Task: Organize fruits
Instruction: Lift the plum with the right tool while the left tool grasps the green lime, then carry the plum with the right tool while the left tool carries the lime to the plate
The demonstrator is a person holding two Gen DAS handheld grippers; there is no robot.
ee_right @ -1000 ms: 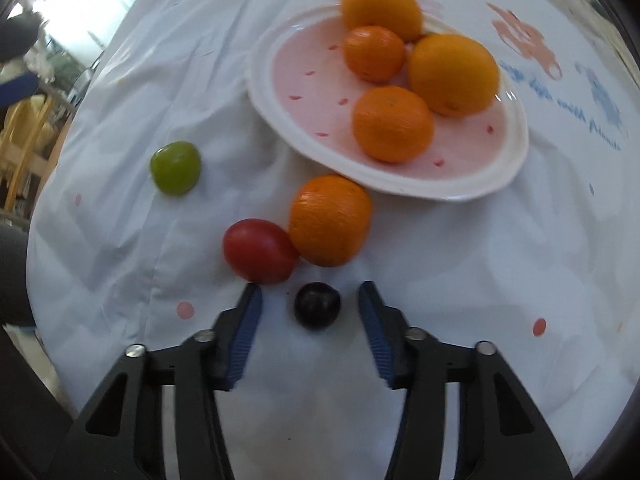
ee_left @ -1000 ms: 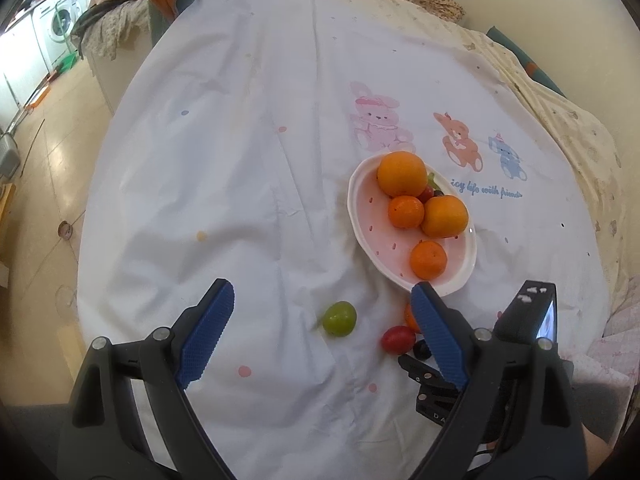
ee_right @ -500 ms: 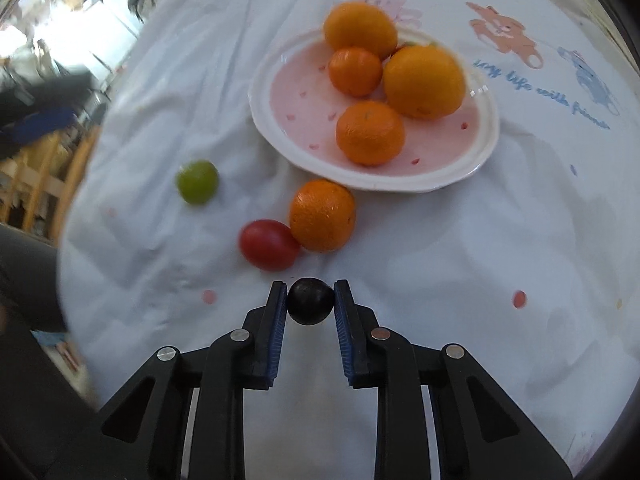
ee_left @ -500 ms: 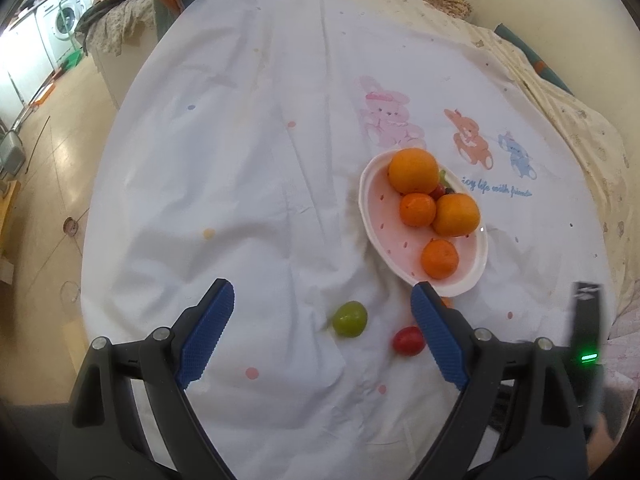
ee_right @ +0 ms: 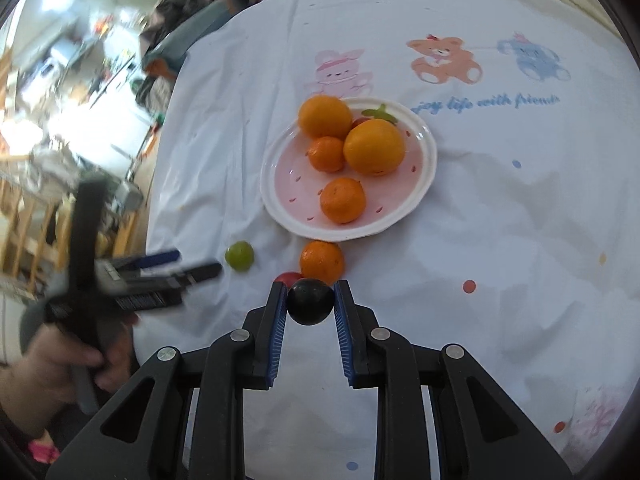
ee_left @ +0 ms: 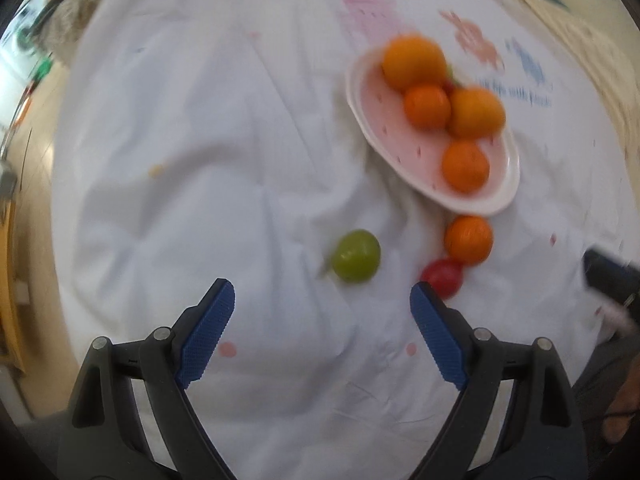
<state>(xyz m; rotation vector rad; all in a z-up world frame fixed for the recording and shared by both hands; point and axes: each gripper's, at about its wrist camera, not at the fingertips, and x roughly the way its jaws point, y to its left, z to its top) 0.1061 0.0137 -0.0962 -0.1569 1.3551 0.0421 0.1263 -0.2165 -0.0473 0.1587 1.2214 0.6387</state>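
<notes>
My right gripper (ee_right: 310, 294) is shut on a small dark plum (ee_right: 310, 301), held above the white cloth. Beyond it a pink-and-white plate (ee_right: 424, 184) carries several oranges. Just in front of the plate lie a loose orange (ee_right: 322, 262), a red fruit (ee_right: 287, 278) half hidden behind the plum, and a green fruit (ee_right: 239, 255). In the left wrist view my left gripper (ee_left: 322, 294) hangs open over the cloth, with the green fruit (ee_left: 356, 255) just beyond its fingertips, and the red fruit (ee_left: 443, 276) and the loose orange (ee_left: 468, 239) to the right. The plate (ee_left: 364, 116) sits farther back.
The white cloth (ee_right: 500, 216) with cartoon animal prints covers a round table. In the right wrist view a hand (ee_right: 48, 364) holds the left gripper at the table's left edge. Clothes (ee_right: 192, 20) are piled at the far edge, and the room floor lies beyond on the left.
My right gripper closed on the dark plum and lifted it off the cloth. My left gripper dropped lower and nearer the green fruit, still open.
</notes>
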